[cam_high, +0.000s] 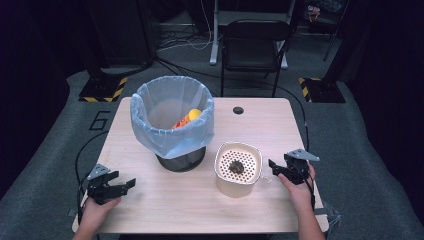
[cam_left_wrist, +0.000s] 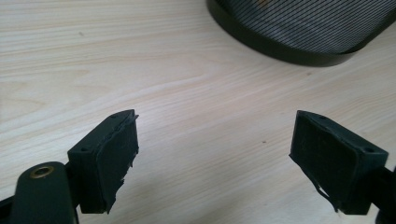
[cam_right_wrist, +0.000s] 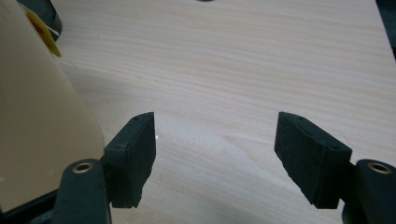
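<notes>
Near the tabletop's (cam_high: 165, 210) front edge, the left gripper (cam_high: 120, 186) and right gripper (cam_high: 274, 169) rest, jaws spread and empty, the right poised beside the cream strainer pot (cam_high: 238, 170), likely to grasp it.

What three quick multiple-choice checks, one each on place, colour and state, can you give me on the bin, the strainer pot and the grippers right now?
1. Where does the cream strainer pot stand?
A. Inside the bin
B. On the table, nearest the right gripper
C. On the chair

2. What colour is the liner of the mesh bin?
A. Pale blue
B. Red
C. Black

3. How does the left gripper stand?
A. Shut on the pot
B. Shut on the liner
C. Open, holding nothing

Answers: B, the high view shows it on the wood near that gripper; A, the bag over the rim is pale blue; C, only bare table lies between its jaws.
</notes>
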